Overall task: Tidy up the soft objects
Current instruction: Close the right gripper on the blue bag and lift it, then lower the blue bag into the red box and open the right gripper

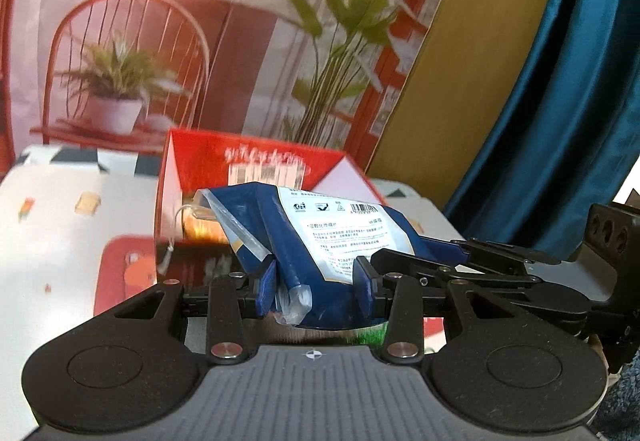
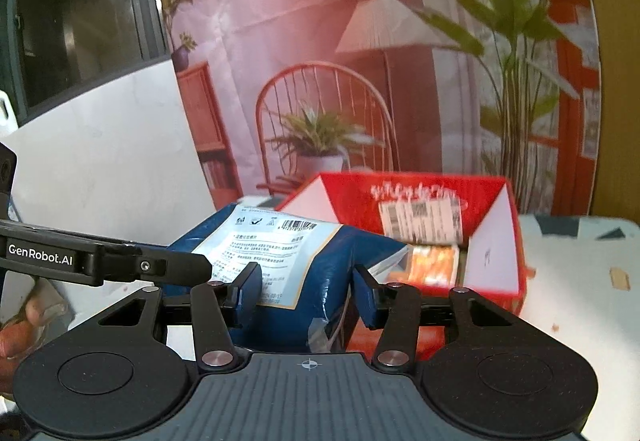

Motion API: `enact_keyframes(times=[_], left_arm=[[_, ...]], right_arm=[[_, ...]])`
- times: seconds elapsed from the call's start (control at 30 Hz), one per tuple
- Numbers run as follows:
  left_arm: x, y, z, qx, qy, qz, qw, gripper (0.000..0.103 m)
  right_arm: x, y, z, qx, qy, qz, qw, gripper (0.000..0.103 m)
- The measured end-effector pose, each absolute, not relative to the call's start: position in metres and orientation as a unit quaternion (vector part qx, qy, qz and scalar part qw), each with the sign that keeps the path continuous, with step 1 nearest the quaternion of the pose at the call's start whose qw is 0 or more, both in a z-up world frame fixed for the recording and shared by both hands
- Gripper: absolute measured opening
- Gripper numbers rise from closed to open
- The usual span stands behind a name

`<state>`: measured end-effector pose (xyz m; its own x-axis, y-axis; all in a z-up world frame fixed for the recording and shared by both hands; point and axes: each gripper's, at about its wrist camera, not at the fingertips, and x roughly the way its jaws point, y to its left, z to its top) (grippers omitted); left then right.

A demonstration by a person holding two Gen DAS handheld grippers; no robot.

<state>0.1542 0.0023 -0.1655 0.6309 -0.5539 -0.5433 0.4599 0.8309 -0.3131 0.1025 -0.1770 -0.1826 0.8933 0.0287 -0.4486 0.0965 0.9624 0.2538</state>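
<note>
Gripping one blue packet (image 1: 320, 241) from both ends — left tongs (image 1: 316, 287) and right tongs (image 2: 306, 291) clamped — before a red box (image 2: 492, 225).

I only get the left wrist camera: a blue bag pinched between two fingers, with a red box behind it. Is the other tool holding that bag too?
Observer: Yes. In the right wrist view the right gripper has its fingers closed on the blue bag from the other side.
Visitor: What is off to the side of that painted backdrop?
Observer: A dark window above a plain white wall, to the left of the backdrop.
Visitor: Any sign of the person?
Observer: A bare hand shows at the lower left edge of the right wrist view.
</note>
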Motion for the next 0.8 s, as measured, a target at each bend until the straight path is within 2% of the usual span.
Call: enact_keyframes(times=[0.4, 0.8], left_arm=[[0.229, -0.014, -0.147, -0.071, 0.298, -0.279, 0.910, 0.043], [0.321, -0.034, -0.204, -0.050, 0.385, -0.254, 0.886, 0.043]], right_arm=[[0.163, -0.221, -0.160, 0.137, 0.218, -0.022, 0.966, 0.046], [0.243, -0.257, -0.217, 0.153, 0.304, -0.043, 0.939, 0.046]])
